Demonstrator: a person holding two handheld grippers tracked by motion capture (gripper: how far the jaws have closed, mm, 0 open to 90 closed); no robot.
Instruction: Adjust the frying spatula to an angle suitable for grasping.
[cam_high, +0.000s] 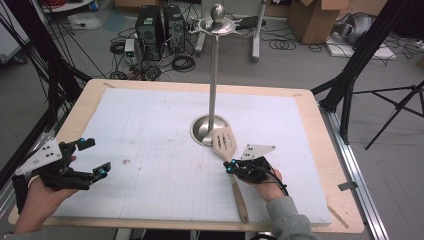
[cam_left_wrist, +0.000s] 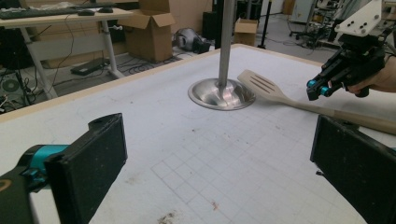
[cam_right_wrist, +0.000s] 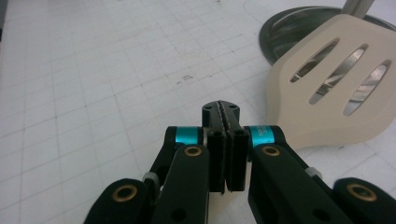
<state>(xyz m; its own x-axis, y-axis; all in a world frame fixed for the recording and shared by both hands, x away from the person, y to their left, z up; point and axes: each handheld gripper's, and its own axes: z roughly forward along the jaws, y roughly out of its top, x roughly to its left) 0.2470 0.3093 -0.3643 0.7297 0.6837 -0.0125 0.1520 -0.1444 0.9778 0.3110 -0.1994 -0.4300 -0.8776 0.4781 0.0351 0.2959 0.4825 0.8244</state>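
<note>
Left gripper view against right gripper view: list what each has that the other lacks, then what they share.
Left gripper view alone: the stand's pole, the spatula's handle, cardboard boxes, and the right hand-held gripper seen from outside. Right gripper view alone: that gripper's jaws closed together, close up. Shared: the slotted spatula head, the stand's metal base, the gridded mat.

Left tongs (cam_high: 96, 157) agape, right tongs (cam_right_wrist: 226, 140) closed
</note>
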